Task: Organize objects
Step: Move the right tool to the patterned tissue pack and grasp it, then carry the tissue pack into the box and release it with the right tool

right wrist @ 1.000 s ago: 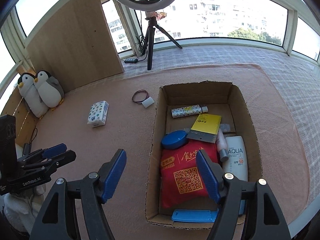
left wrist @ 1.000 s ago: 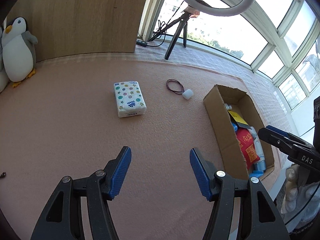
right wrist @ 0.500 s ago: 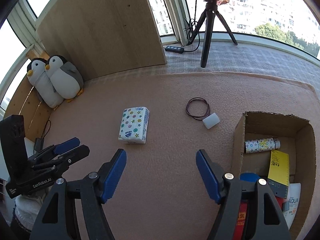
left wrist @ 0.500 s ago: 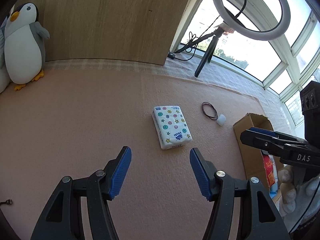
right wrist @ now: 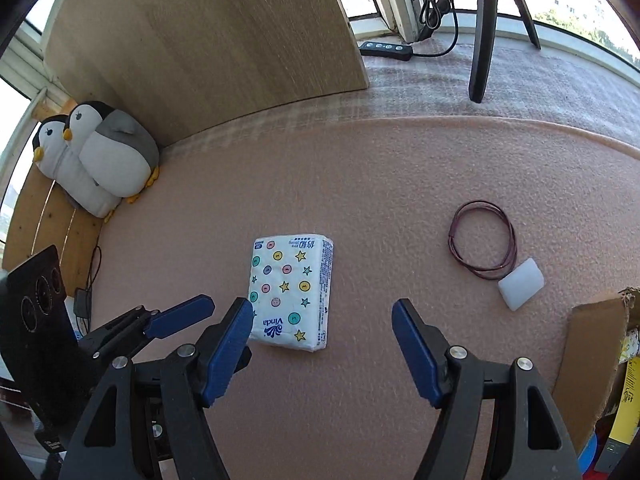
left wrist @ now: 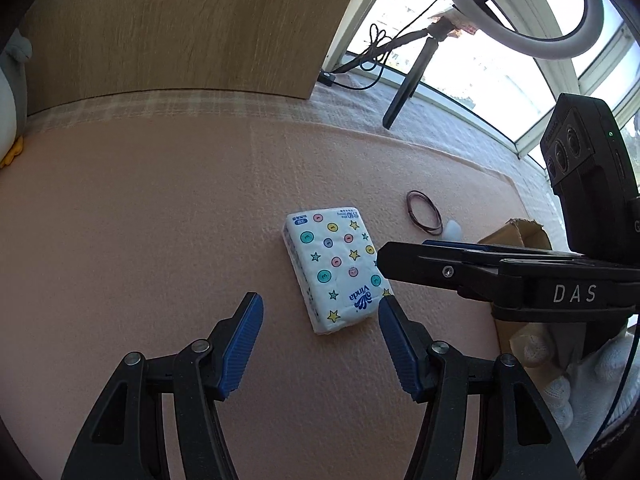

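A white Vinda tissue pack (left wrist: 336,270) with coloured dots and stars lies flat on the pink mat; it also shows in the right wrist view (right wrist: 291,290). My left gripper (left wrist: 320,320) is open and empty, just short of the pack's near end. My right gripper (right wrist: 322,324) is open and empty, with the pack between its fingers' line, nearer the left finger. A dark wire loop (right wrist: 482,240) and a small white block (right wrist: 520,284) lie to the right. The cardboard box (right wrist: 592,344) is at the right edge.
Two plush penguins (right wrist: 100,152) lean at the back left by a wooden board (right wrist: 208,40). A ring light tripod (right wrist: 484,32) and a power strip (right wrist: 386,50) stand at the back. The right gripper's body (left wrist: 520,276) crosses the left wrist view.
Both grippers have swung left away from the box and closed in on the tissue pack, which now lies right in front of both. Both jaws stay open.
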{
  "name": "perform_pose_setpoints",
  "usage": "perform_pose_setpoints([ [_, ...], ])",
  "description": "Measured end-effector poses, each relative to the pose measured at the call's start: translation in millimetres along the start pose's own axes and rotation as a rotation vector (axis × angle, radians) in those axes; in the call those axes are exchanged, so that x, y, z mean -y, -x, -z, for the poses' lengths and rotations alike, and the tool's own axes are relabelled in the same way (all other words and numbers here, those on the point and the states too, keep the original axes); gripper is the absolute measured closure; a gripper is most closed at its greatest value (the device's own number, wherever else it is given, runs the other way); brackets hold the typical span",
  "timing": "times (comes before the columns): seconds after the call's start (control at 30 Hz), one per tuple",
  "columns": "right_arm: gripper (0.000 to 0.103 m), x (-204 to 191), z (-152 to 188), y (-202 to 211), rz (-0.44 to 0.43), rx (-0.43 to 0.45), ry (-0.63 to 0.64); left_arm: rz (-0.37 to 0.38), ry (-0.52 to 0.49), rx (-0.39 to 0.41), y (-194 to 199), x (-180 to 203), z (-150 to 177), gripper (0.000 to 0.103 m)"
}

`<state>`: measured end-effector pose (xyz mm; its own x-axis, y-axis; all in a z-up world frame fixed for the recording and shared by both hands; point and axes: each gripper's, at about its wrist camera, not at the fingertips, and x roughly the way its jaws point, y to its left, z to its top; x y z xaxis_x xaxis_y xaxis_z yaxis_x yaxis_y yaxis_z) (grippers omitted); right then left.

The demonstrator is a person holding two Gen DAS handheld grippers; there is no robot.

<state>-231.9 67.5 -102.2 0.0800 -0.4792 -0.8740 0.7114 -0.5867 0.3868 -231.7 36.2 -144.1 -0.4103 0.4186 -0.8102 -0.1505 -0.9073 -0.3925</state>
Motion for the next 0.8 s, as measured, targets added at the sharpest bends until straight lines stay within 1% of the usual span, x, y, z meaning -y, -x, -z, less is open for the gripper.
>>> perform_pose_setpoints([
  [0.17, 0.036, 3, -5, -16, -0.039, -0.037, -0.032, 0.036, 0.019, -0.024, -14, -6, -5, 0.048],
  [0.2, 0.04, 3, -6, -19, -0.045, -0.046, -0.032, 0.04, 0.022, -0.03, -17, -8, -6, 0.052],
  [0.23, 0.045, 3, -7, -22, -0.047, -0.054, -0.032, 0.046, 0.024, -0.036, -19, -9, -7, 0.053],
  [0.27, 0.048, 3, -7, -25, -0.05, -0.062, -0.032, 0.057, 0.028, -0.037, -21, -10, -8, 0.054],
  [0.33, 0.056, 2, -8, -31, -0.06, -0.079, -0.035, 0.072, 0.031, -0.038, -23, -10, -9, 0.058],
  [0.37, 0.058, 2, -9, -33, -0.068, -0.081, -0.037, 0.074, 0.027, -0.035, -24, -9, -9, 0.059],
  [0.43, 0.061, 2, -10, -35, -0.082, -0.081, -0.046, 0.083, 0.015, -0.033, -24, -7, -10, 0.069],
  [0.47, 0.062, 2, -10, -36, -0.09, -0.081, -0.048, 0.079, 0.008, -0.032, -24, -5, -10, 0.069],
  [0.53, 0.071, 1, -10, -36, -0.113, -0.081, -0.05, 0.068, -0.008, -0.026, -24, -1, -9, 0.069],
  [0.67, 0.071, -3, -9, -33, -0.097, -0.073, -0.038, 0.065, -0.014, -0.026, -18, 4, -6, 0.07],
  [0.8, 0.071, -3, 0, -20, -0.097, -0.049, -0.038, 0.045, -0.062, -0.01, -3, 22, -3, 0.07],
])
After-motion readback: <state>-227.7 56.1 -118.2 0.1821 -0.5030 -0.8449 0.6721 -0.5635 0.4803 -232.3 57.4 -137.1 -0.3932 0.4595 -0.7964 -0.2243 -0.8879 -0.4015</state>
